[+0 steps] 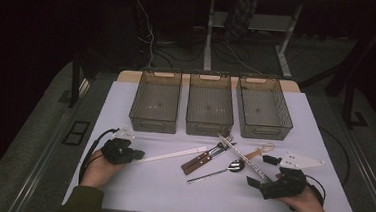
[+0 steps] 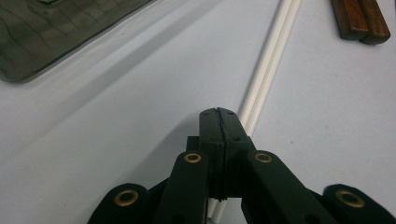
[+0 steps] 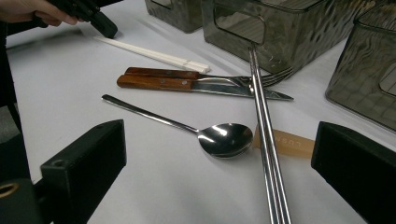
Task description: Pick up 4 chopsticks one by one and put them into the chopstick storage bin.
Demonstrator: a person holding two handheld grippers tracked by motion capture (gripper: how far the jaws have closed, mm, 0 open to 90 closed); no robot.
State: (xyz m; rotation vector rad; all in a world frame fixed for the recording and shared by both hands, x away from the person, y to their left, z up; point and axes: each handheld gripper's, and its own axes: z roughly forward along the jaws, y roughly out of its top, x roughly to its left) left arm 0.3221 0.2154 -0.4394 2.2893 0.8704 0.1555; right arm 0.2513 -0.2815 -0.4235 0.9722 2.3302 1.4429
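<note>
The slim white chopsticks [image 1: 172,155] lie on the smooth white table [image 1: 135,187] at nine o'clock from the wooden-handled knife [image 1: 195,161]. The left gripper [image 1: 137,155] has its jaws clamped on their near end. The right gripper [image 1: 259,171] sits at three o'clock with jaws wide apart, facing a shiny steel spoon [image 3: 224,139].

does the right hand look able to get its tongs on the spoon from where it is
Probably yes. The right tongs stand open, facing the spoon, with bare table between them. The metal chopsticks lie right beside the bowl and may get nudged.
</note>
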